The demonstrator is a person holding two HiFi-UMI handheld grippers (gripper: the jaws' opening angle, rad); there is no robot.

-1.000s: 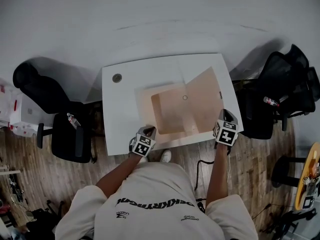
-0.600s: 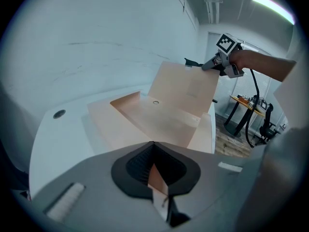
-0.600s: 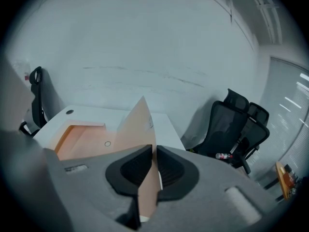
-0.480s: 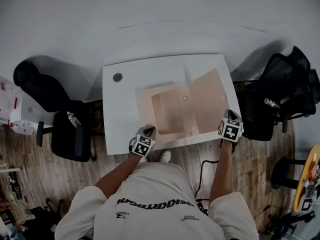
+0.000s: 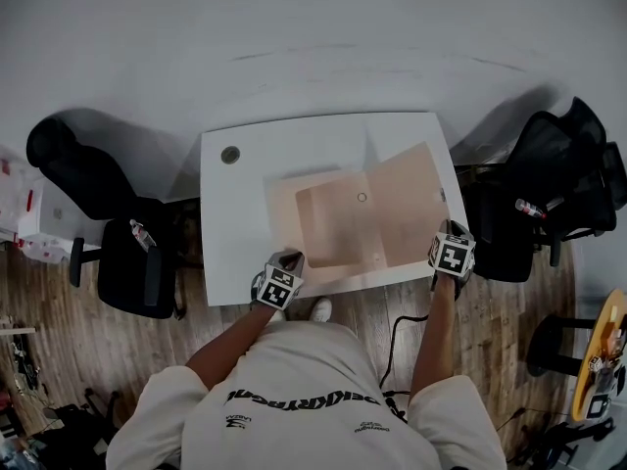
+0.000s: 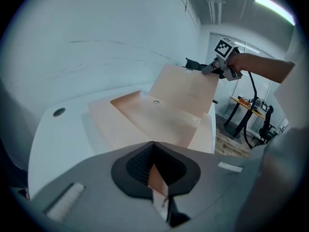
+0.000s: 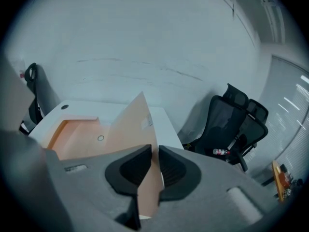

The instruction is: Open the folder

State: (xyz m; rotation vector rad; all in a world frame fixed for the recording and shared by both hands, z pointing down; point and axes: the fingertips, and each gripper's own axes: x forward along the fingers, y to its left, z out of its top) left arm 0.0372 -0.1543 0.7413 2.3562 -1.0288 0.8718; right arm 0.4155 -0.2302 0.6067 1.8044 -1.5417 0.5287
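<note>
A peach card folder (image 5: pixel 338 225) lies spread on the white table (image 5: pixel 235 213), with a round snap (image 5: pixel 361 197) on its inner panel. My left gripper (image 5: pixel 291 258) is shut on the folder's near left edge, and a strip of card (image 6: pixel 157 178) shows between its jaws. At the table's right edge my right gripper (image 5: pixel 447 227) holds the folder's cover (image 5: pixel 411 202). The cover (image 7: pixel 130 122) stands tilted up from the table, its edge between the right gripper's (image 7: pixel 154 151) jaws, which are opening. From the left gripper view, the right gripper (image 6: pixel 194 65) sits at the raised cover's (image 6: pixel 186 93) top corner.
A round cable hole (image 5: pixel 229 154) is at the table's far left. Black office chairs stand on the left (image 5: pixel 127 262) and the right (image 5: pixel 558 174), and a bottle (image 5: pixel 529 207) lies on the right one. A wooden floor (image 5: pixel 490 341) surrounds the table.
My right gripper has moved right and down with the cover, swinging it further open toward the table's right edge. The left gripper has stayed where it was.
</note>
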